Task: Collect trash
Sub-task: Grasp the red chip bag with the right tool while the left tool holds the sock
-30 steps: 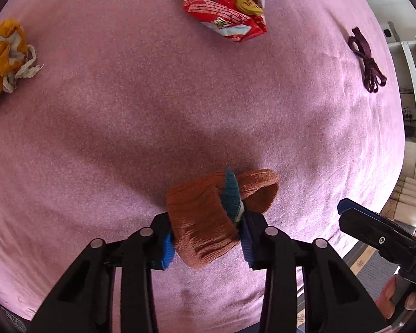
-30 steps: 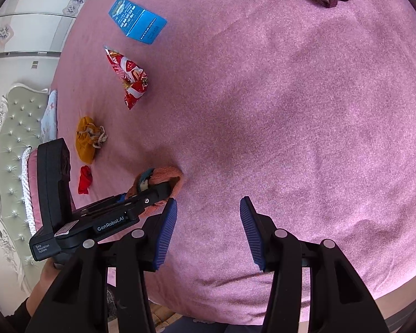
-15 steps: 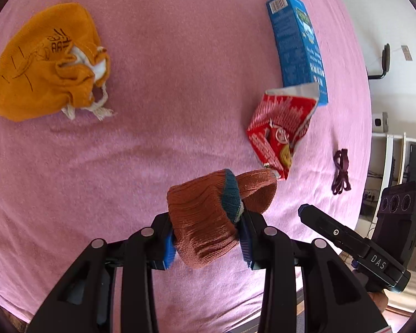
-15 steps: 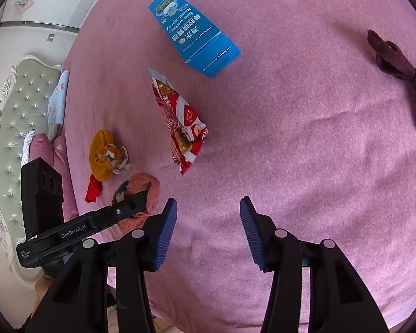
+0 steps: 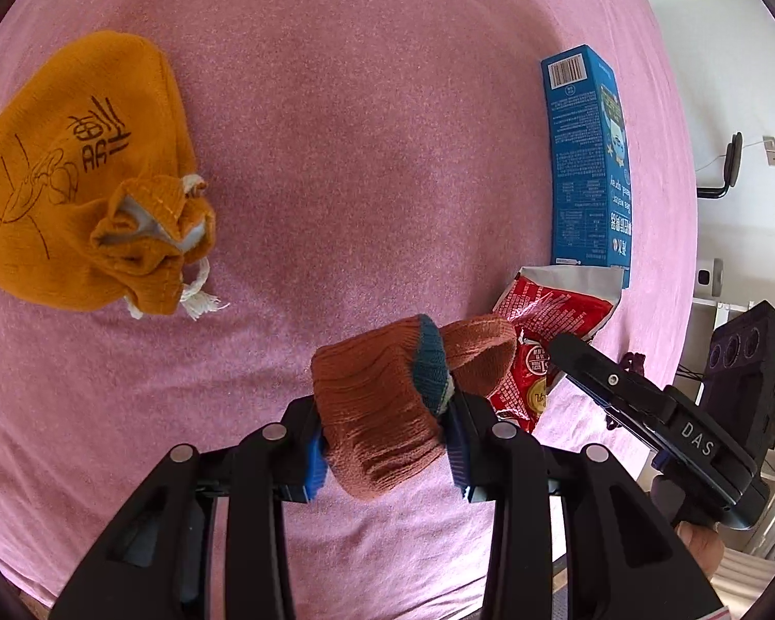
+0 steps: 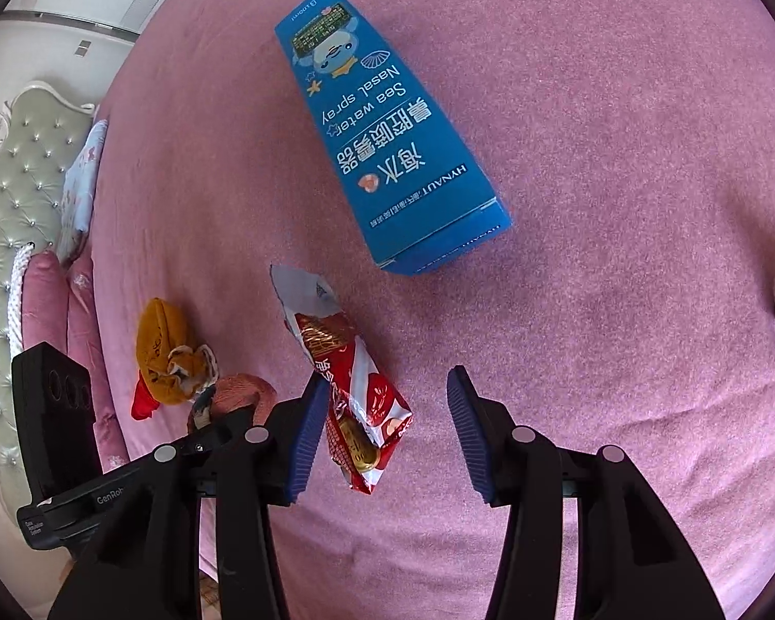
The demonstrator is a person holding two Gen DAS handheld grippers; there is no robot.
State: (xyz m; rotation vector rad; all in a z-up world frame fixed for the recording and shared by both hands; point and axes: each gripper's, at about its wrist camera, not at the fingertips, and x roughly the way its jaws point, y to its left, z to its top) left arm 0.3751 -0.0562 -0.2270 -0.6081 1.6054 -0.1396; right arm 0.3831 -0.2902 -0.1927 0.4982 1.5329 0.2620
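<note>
A pink bedspread (image 6: 620, 165) covers the bed, with a tufted grey headboard (image 6: 20, 196) and white walls beyond. The left hand-held gripper (image 5: 385, 444) clamps a rust-brown sock (image 5: 372, 413). The right hand-held gripper (image 6: 385, 439), jaws just narrowing but not pressing, straddles the red snack wrapper (image 6: 359, 413) lying near a blue nasal-spray box (image 6: 387, 139).

Things spread on the bedspread (image 6: 620, 196).
Box (image 6: 387, 139) lies beyond the snack wrapper (image 6: 351, 387); pouch (image 6: 163, 351) left of the wrapper, headboard (image 6: 15, 217) far left.
</note>
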